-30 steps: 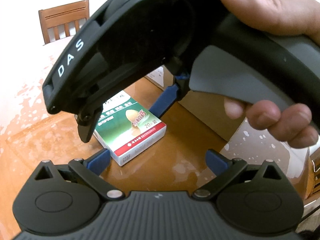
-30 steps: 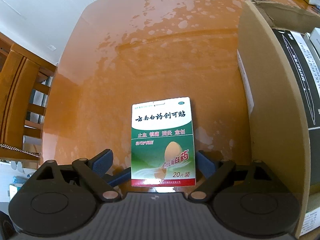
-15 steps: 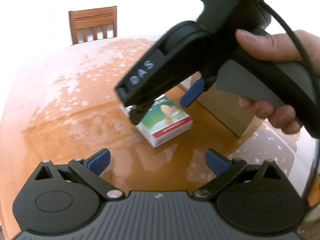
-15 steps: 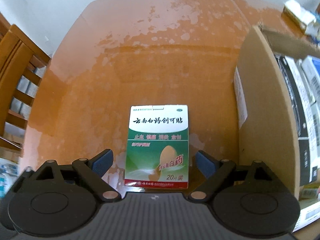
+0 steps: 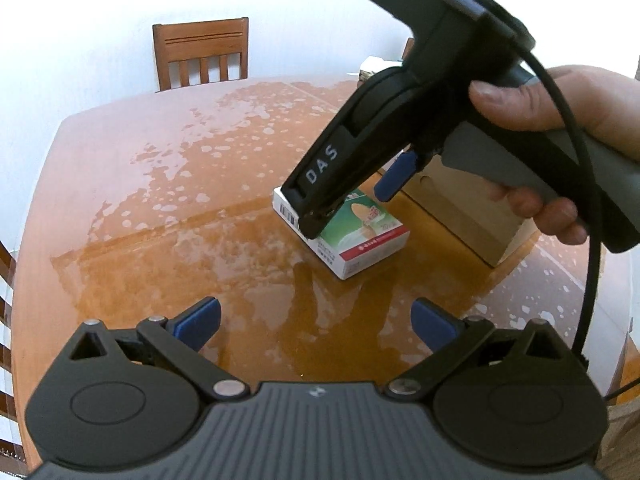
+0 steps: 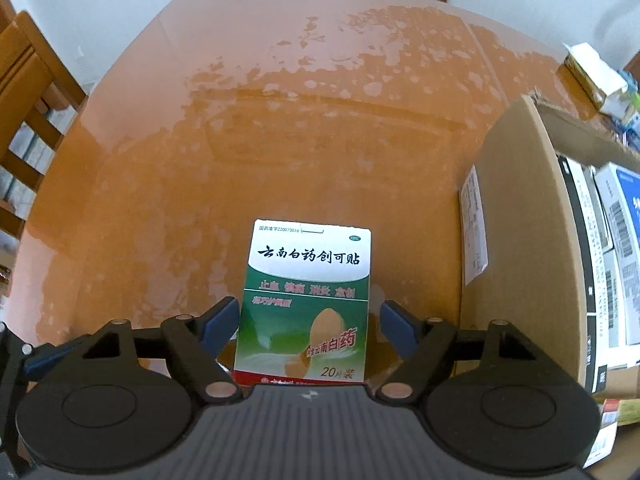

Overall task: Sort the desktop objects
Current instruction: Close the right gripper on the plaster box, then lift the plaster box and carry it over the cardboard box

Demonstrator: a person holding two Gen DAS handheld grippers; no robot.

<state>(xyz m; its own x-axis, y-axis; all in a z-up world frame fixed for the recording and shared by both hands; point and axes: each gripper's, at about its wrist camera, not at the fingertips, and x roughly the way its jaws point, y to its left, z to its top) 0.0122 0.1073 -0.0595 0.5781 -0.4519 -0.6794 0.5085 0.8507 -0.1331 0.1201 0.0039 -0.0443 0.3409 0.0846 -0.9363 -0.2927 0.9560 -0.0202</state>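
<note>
1. The green-and-white medicine box (image 6: pixel 306 300) lies flat on the orange bench (image 6: pixel 280 140), just beside a cardboard box (image 6: pixel 516 240).
2. The right gripper (image 6: pixel 306 322) straddles it, fingers (image 6: pixel 218 320) closing, pads not yet pressing its sides.
3. The left gripper (image 5: pixel 318 320) hovers nearby, fingers (image 5: pixel 200 318) spread, nothing between them.

table (image 6: pixel 160 160): glossy orange, glare patches | chairs: wooden, one at far edge (image 5: pixel 202 54)
</note>
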